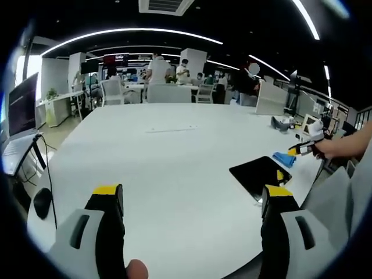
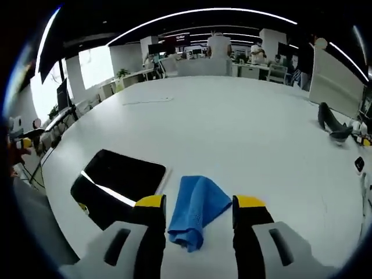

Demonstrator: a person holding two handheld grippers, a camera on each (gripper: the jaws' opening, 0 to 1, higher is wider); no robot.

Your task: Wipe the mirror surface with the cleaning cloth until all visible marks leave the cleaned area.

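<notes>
Blue and soft, the cleaning cloth (image 2: 196, 210) is lying on the white table (image 2: 244, 133) just right of the dark mirror (image 2: 119, 180), between the wide-apart jaws of the right gripper (image 2: 199, 204), while the left gripper (image 1: 192, 195) is hovering released too.

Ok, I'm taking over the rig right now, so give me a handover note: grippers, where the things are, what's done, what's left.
Left gripper: open, empty, over the white table, away from the job.
Right gripper: open, jaws either side of the blue cleaning cloth, not yet closed on it.
The cloth lies crumpled on the table beside the mirror, which lies flat near the table edge.
Done: right gripper lined up on the cloth.
Left: grip the cloth, wipe the mirror. Marks on it are too small to judge.
</notes>
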